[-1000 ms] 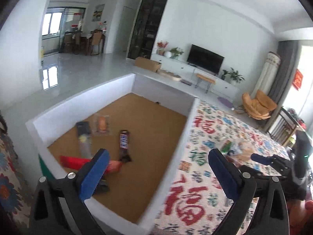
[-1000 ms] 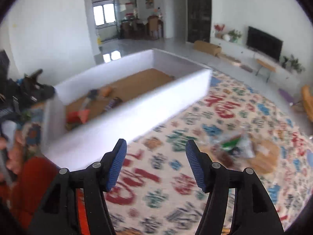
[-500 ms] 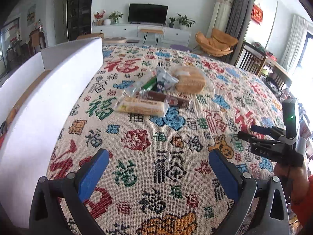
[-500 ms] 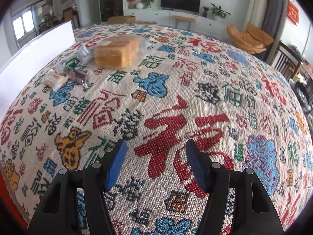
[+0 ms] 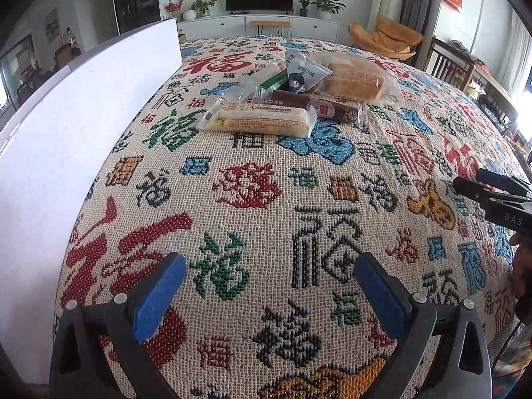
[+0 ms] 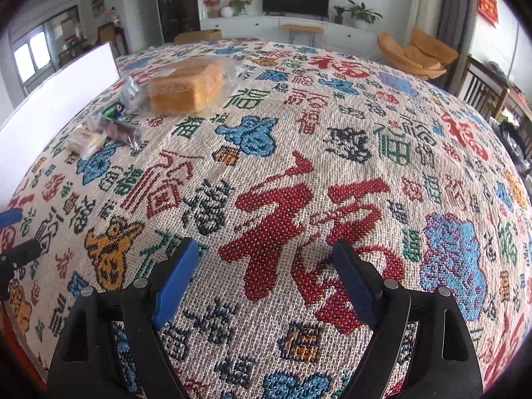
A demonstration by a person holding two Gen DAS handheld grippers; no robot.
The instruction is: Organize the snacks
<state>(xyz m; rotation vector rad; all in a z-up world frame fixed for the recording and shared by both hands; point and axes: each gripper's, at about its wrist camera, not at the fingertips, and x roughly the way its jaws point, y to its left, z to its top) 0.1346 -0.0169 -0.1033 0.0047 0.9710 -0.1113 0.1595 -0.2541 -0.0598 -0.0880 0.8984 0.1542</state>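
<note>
Both views have swung from the white box (image 5: 76, 126) down onto the patterned cloth (image 5: 252, 219). Left gripper (image 5: 269, 282): blue pads spread wide, nothing between them, poised over bare cloth. Right gripper (image 6: 262, 272): jaws have just been opening and now stand wide, also empty, above a large red character. Ahead of the left gripper lies the snack pile: a pale wrapped bar (image 5: 259, 121) nearest, a brown sausage stick (image 5: 316, 104) touching behind it, a small white packet (image 5: 304, 74), and bagged bread (image 5: 354, 83) at the right. The box wall stands beside the pile, at its left.
</note>
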